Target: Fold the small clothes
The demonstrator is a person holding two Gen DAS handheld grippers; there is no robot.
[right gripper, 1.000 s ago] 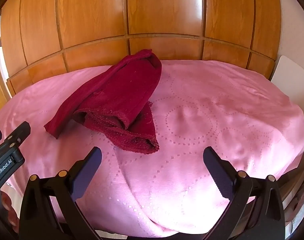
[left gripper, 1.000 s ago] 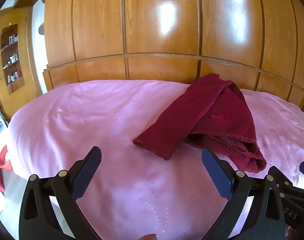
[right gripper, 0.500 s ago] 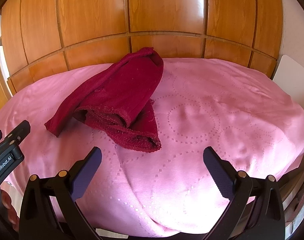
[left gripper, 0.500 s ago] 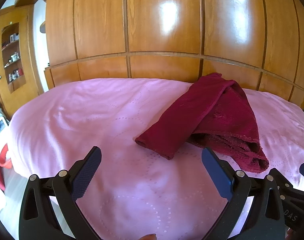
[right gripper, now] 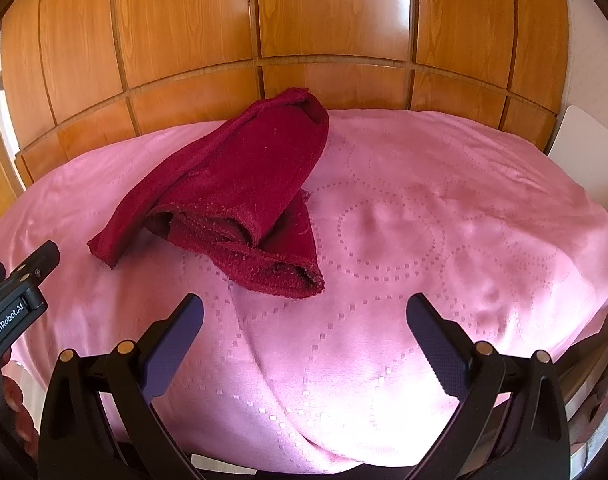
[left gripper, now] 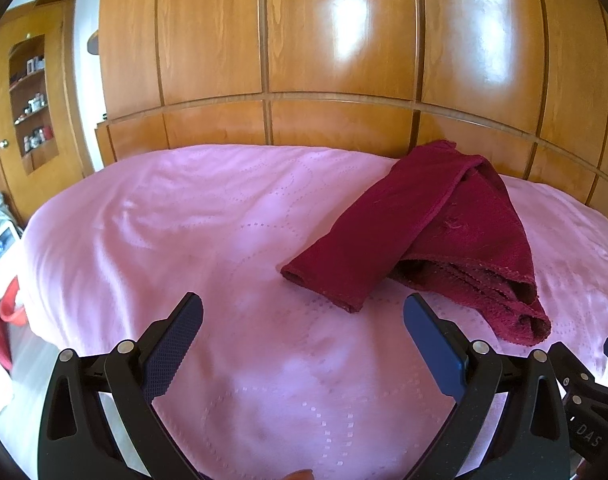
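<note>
A crumpled dark red garment (left gripper: 435, 232) lies bunched on a pink bedspread (left gripper: 184, 220), with one sleeve-like end pointing toward me. In the right wrist view the same garment (right gripper: 232, 188) sits left of centre on the bedspread (right gripper: 443, 220). My left gripper (left gripper: 303, 314) is open, hovering short of the garment's near left end, nothing between its fingers. My right gripper (right gripper: 304, 316) is also open and empty, just in front of the garment's near hem. The left gripper's body (right gripper: 16, 300) shows at the left edge of the right wrist view.
A wooden panelled wall (left gripper: 343, 60) runs behind the bed. A wooden cabinet with shelves of small items (left gripper: 30, 96) stands at far left. A red object (left gripper: 8, 308) sits beside the bed's left edge. A white panel (right gripper: 587, 156) lies off the bed's right side.
Both grippers have edged slightly forward toward the garment, which now looks a little nearer. The garment itself has not moved, and both grippers stay open.
</note>
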